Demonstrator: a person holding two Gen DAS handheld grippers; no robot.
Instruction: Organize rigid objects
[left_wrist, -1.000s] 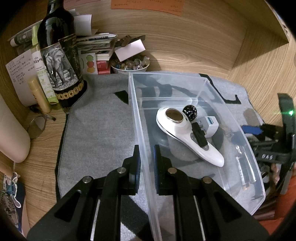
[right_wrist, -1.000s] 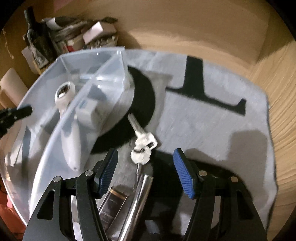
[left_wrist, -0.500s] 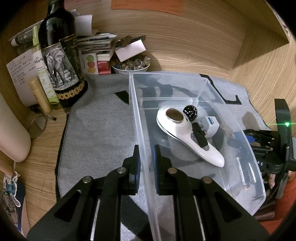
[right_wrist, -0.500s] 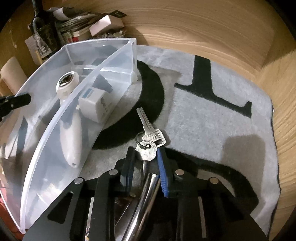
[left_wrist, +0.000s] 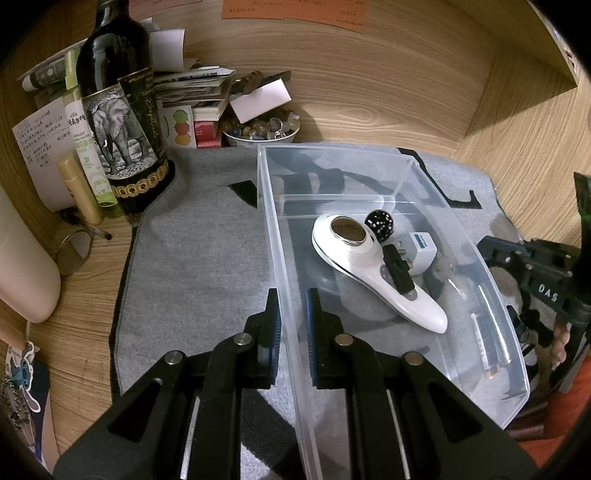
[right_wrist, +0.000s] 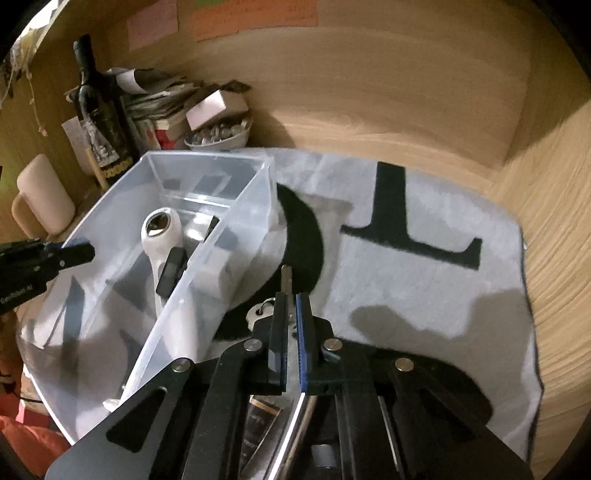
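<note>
Clear bin (left_wrist: 413, 173) pinched at its wall by left gripper (left_wrist: 291, 314).
Silver keys (right_wrist: 285, 280) clamped in right gripper (right_wrist: 291, 306) just beside bin, over grey mat (right_wrist: 424, 288); white massager (left_wrist: 369, 266), plug (left_wrist: 419, 251) inside bin.

So the clear plastic bin (left_wrist: 369, 177) sits on the grey mat, holding a white handheld device (left_wrist: 373, 273) lying flat, a black speckled ball (left_wrist: 379, 220), a white plug adapter (left_wrist: 419, 251) and a small black clip (left_wrist: 398, 271). The silver keys (right_wrist: 286, 280) are pinched just off the mat, right beside the bin.
</note>
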